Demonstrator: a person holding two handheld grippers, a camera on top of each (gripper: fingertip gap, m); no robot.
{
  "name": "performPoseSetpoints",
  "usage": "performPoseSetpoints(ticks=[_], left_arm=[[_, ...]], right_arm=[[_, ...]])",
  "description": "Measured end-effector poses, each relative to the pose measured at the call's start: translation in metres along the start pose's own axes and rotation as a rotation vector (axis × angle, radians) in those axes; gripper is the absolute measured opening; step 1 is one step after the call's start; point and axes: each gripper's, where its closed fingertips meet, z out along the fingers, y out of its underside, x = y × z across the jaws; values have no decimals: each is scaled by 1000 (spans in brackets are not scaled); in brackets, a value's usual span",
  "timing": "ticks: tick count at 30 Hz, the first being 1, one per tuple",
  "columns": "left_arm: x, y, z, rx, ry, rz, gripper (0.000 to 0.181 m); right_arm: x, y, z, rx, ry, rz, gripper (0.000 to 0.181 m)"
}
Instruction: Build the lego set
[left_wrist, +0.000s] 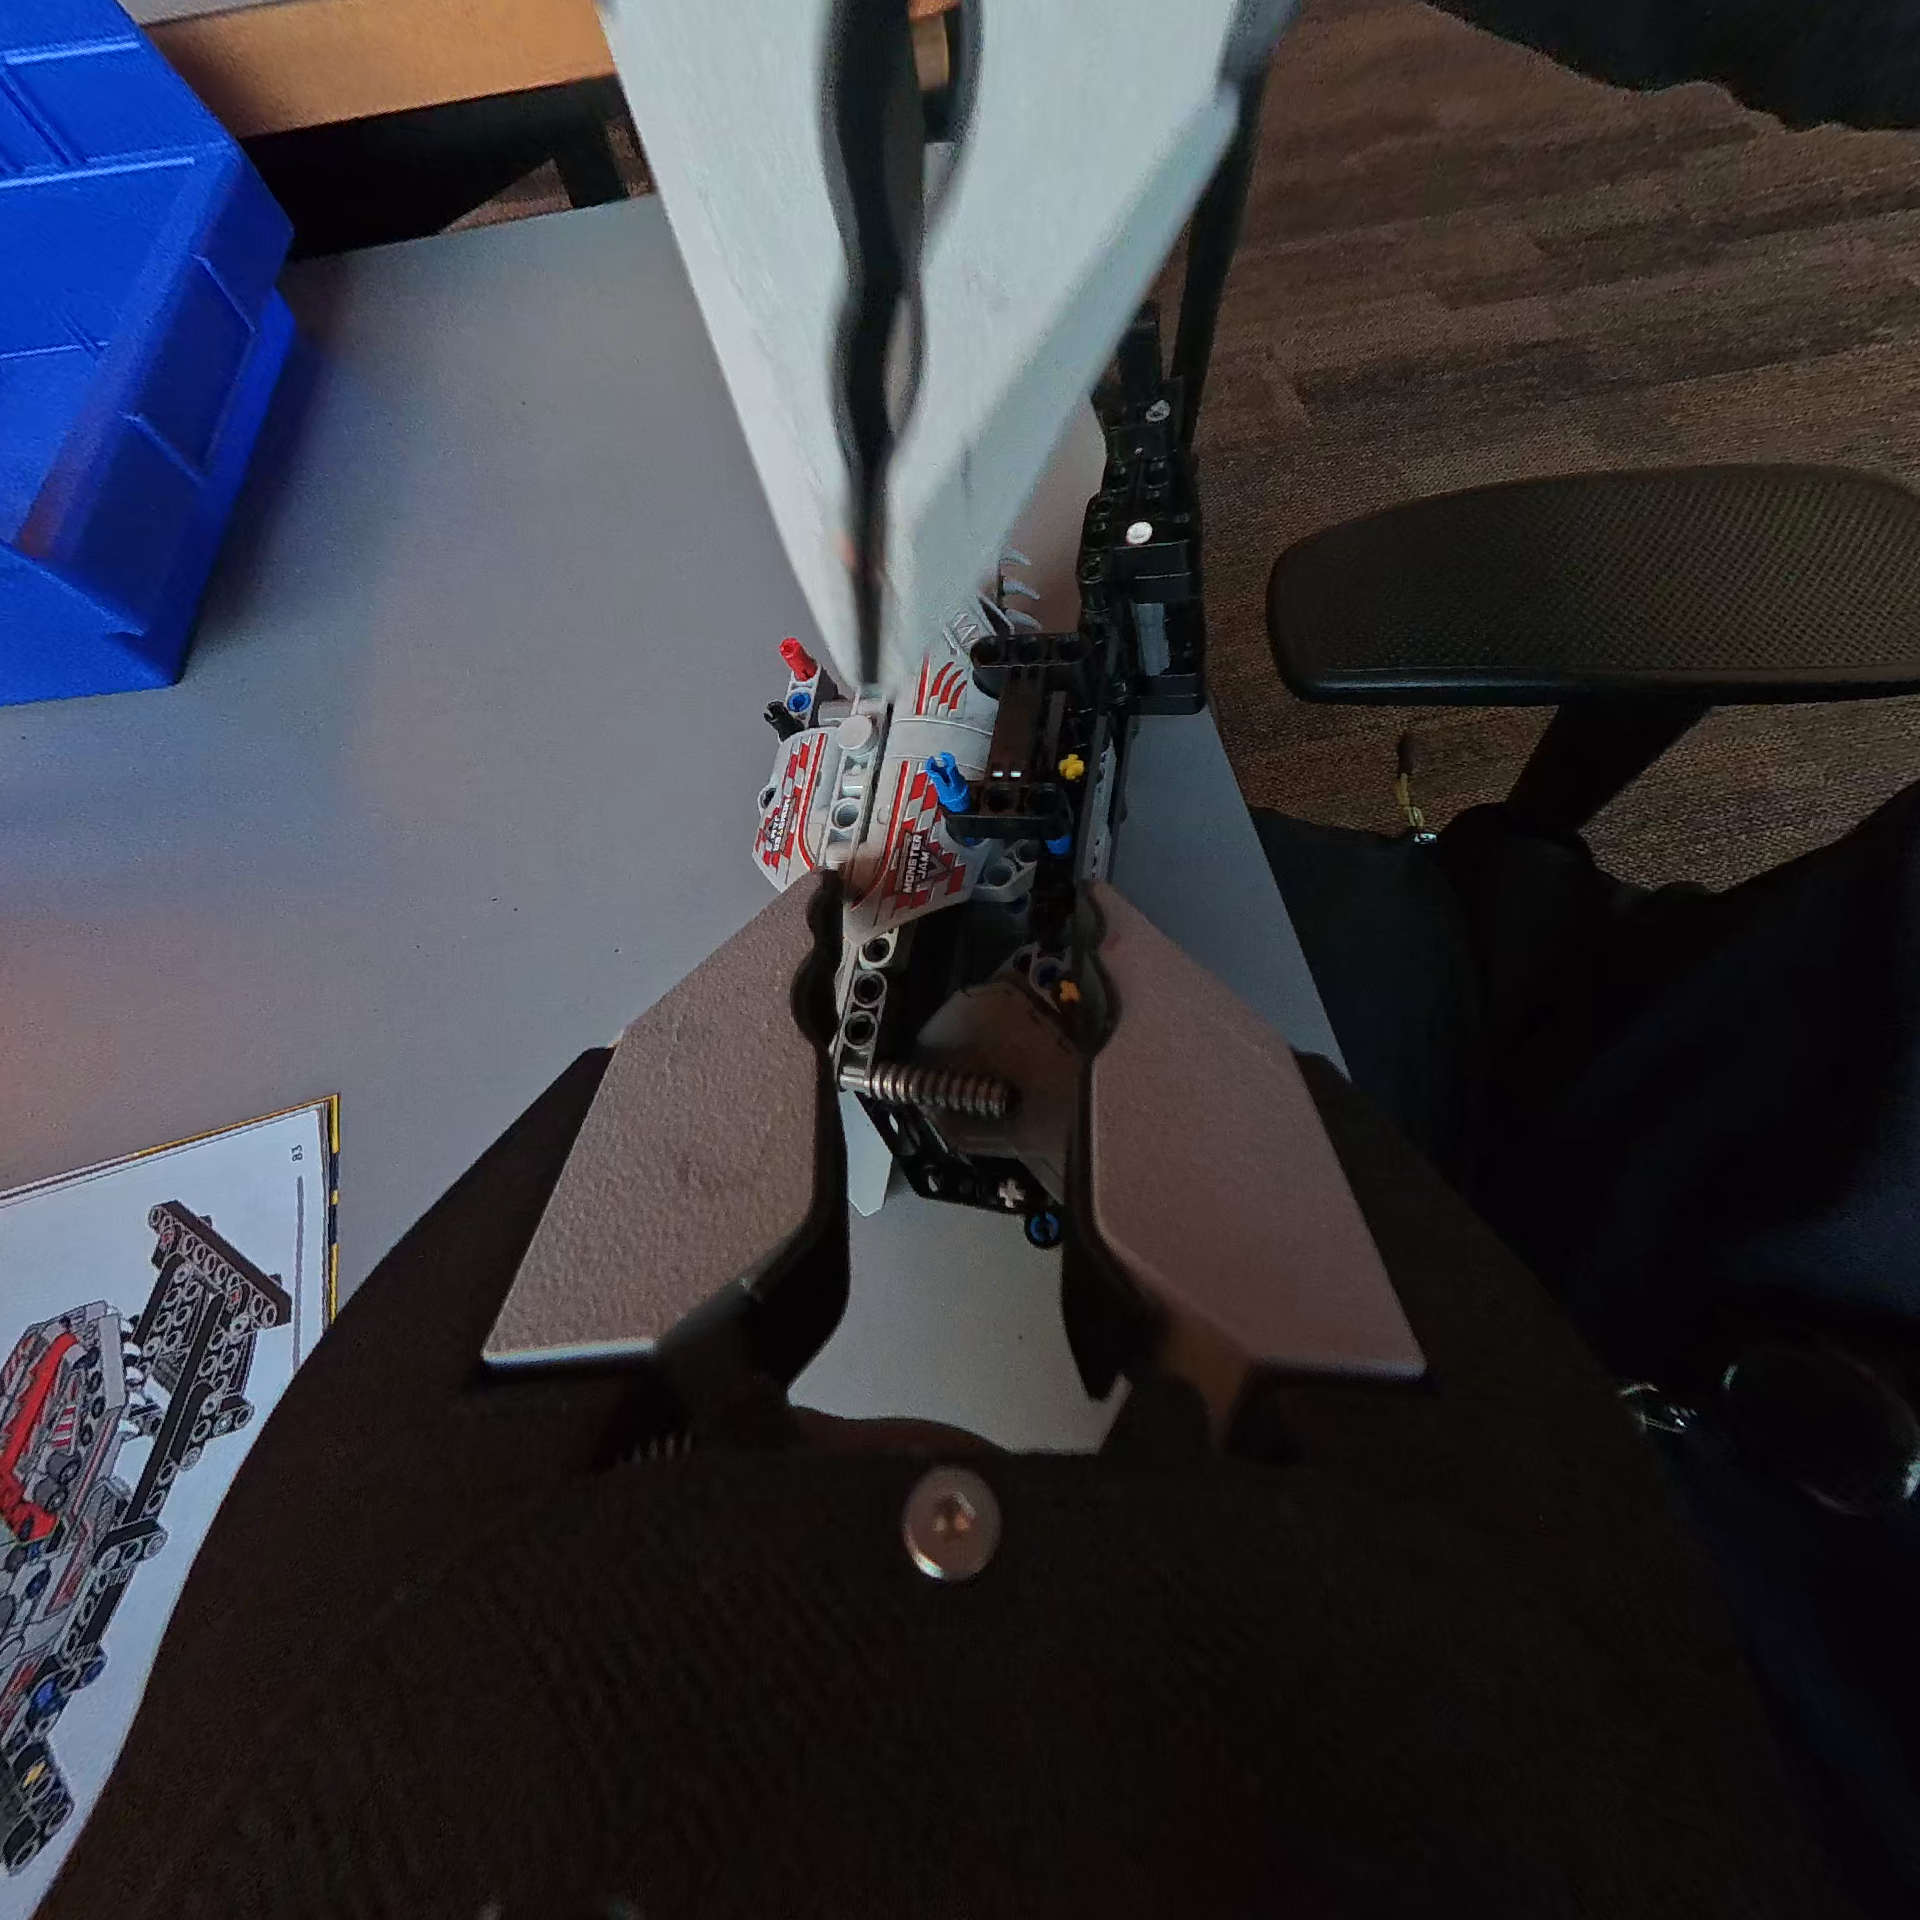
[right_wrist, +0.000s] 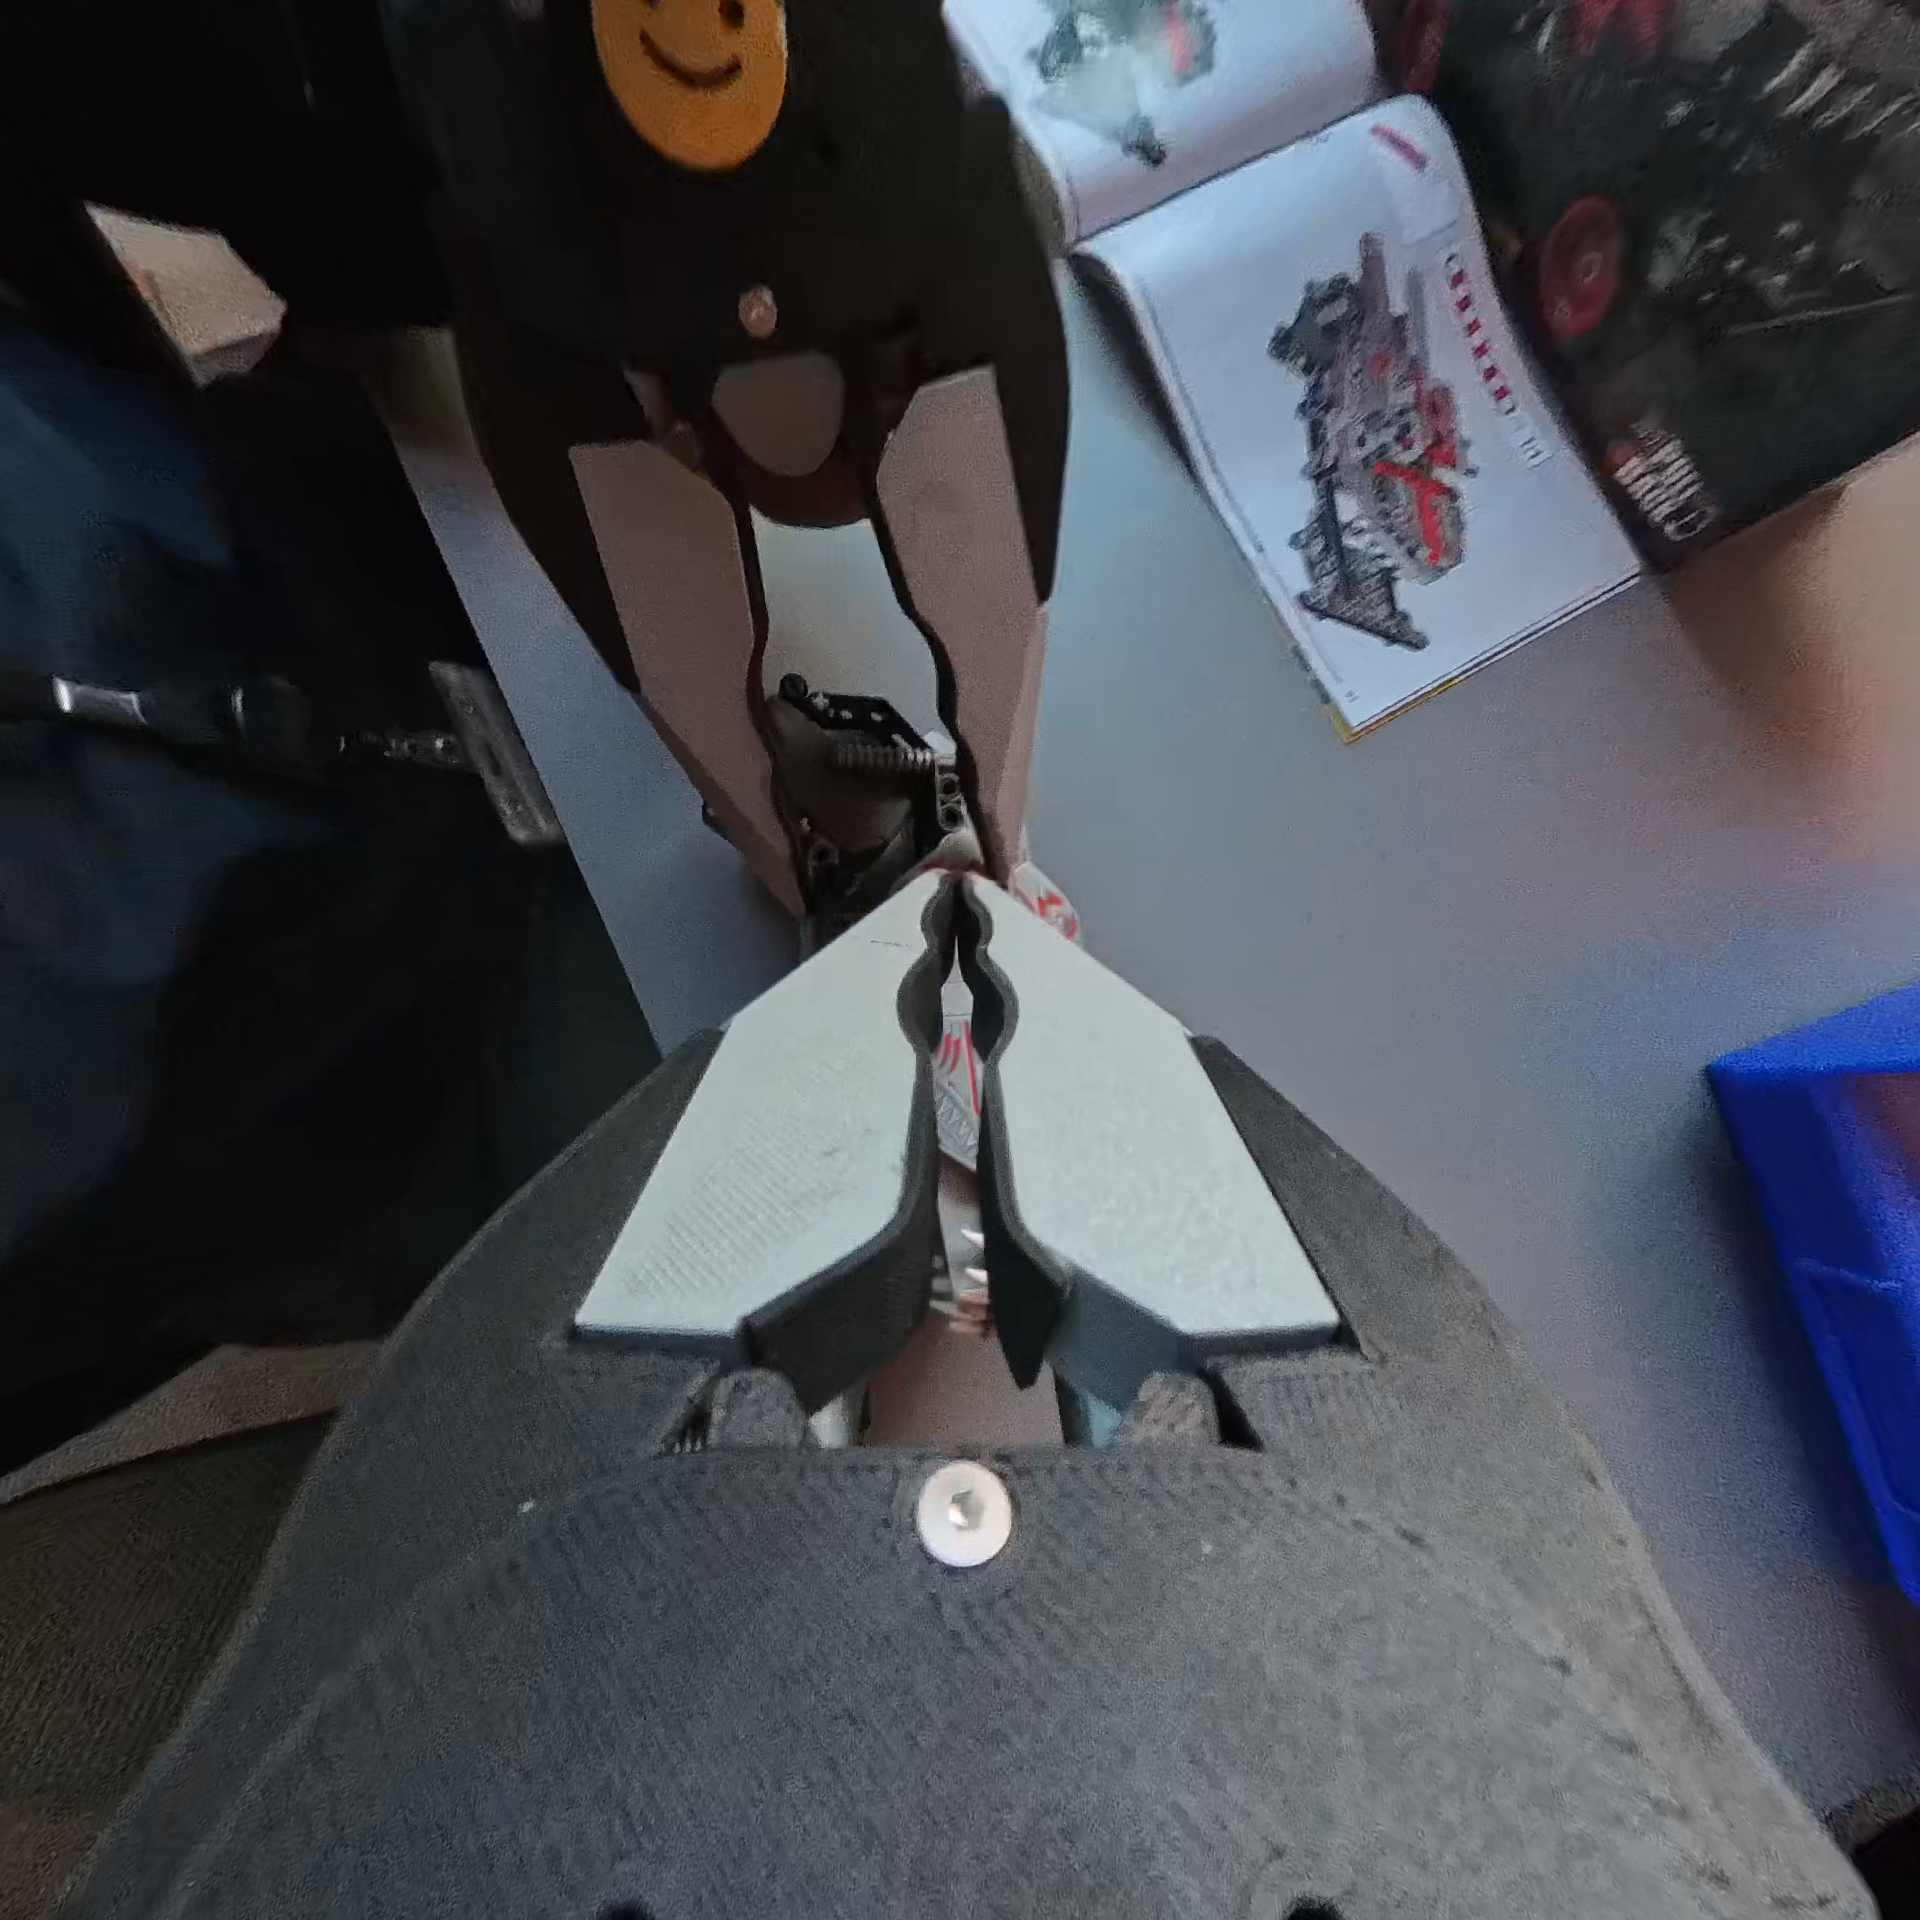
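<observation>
- The lego model (left_wrist: 935, 831) sits at the centre of the left wrist view, held just above the counter (left_wrist: 468, 623) near its right-hand edge.
- The left claw (left_wrist: 956, 935) is clamped on the model's black frame, by the metal spring (left_wrist: 935, 1091).
- The right claw (right_wrist: 956, 894) is pressed together at its tips against the grey and red panel (left_wrist: 914, 862); whether it pinches a small piece, I cannot tell.
- To do this step well, I judge the left claw should hold steady while the right pushes straight along its own line, without twisting.
- The counter edge and the chair armrest (left_wrist: 1610, 582) lie at frame right; open room is toward frame left, short of the blue bin (left_wrist: 125, 364) and instruction booklet (left_wrist: 156, 1403).
</observation>
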Motion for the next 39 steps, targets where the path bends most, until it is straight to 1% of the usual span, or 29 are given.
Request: performPoseSetpoints(ticks=[1, 2, 4, 5, 7, 8, 9, 11, 12, 14, 15, 17, 18, 20, 21, 23, 24, 26, 27, 29, 32, 34, 35, 37, 38, 39], left_arm=[[0, 0, 0, 1, 0, 0, 41], [0, 0, 0, -1, 4, -2, 41], [1, 0, 1, 3, 9, 0, 41], [1, 0, 1, 4, 7, 2, 41], [1, 0, 0, 4, 8, 2, 42], [1, 0, 0, 5, 8, 2, 41], [1, 0, 0, 6, 8, 3, 41], [1, -1, 0, 6, 8, 6, 41], [2, 0, 0, 6, 9, 5, 41], [1, -1, 1, 12, 2, 6, 42], [0, -1, 1, 12, -1, 5, 41], [0, -1, 1, 10, -1, 7, 41], [0, -1, 1, 10, -1, 8, 41], [0, -1, 1, 9, -2, 9, 42], [1, 0, 0, 3, 4, 8, 42], [3, -2, 1, 25, 12, 6, 41], [2, -1, 1, 17, 6, 12, 41], [1, -1, 1, 13, 1, 15, 41], [0, -1, 1, 14, 2, 12, 41], [0, -1, 1, 17, 1, 11, 41], [0, -1, 1, 16, -2, 17, 41], [0, -1, 1, 13, -5, 24, 41], [0, -1, 1, 12, -7, 25, 41], [0, -2, 1, 15, -7, 19, 41], [1, -4, 2, 29, -2, 19, 40], [1, -3, 1, 21, -11, 26, 41]], right_arm=[[-4, 10, 9, -49, -18, -6, 0], [-2, 16, 17, -71, 1, -7, 0], [-3, 15, 16, -80, 0, -15, 0], [0, 12, 12, -66, 19, -19, 0], [-2, -4, 2, 20, -14, 10, 0], [-1, -6, -1, 29, -15, 13, 0], [-2, -3, 1, 10, -11, 2, 0], [-8, 17, 16, -81, -34, -9, 0], [-9, 14, 18, -47, -34, -8, 0], [-2, 16, 11, -72, 1, -6, 0], [0, 9, 6, -36, 17, -12, 0], [-2, -4, -2, 33, -2, 1, 0], [0, -4, 0, 27, 7, -4, 0], [-7, 16, 17, -67, -34, -8, 0], [-9, 15, 19, -32, -37, -9, 0], [-10, 19, 14, -38, -51, 14, 0], [-7, 18, 13, -34, -28, 10, 0], [-9, 9, 8, 29, -38, 23, 0], [-12, 8, 4, 37, -50, 31, 0], [-8, 13, -2, -6, -13, 10, 0], [-12, 21, -8, -117, -52, 11, 0], [-13, 20, -9, -163, -61, 1, 0], [-17, 22, -8, -188, -88, 0, 0], [-26, 46, 5, -306, -129, -2, 0], [-32, 50, 13, -309, -159, 0, 0], [-32, 45, 13, -280, -147, 1, 0]])
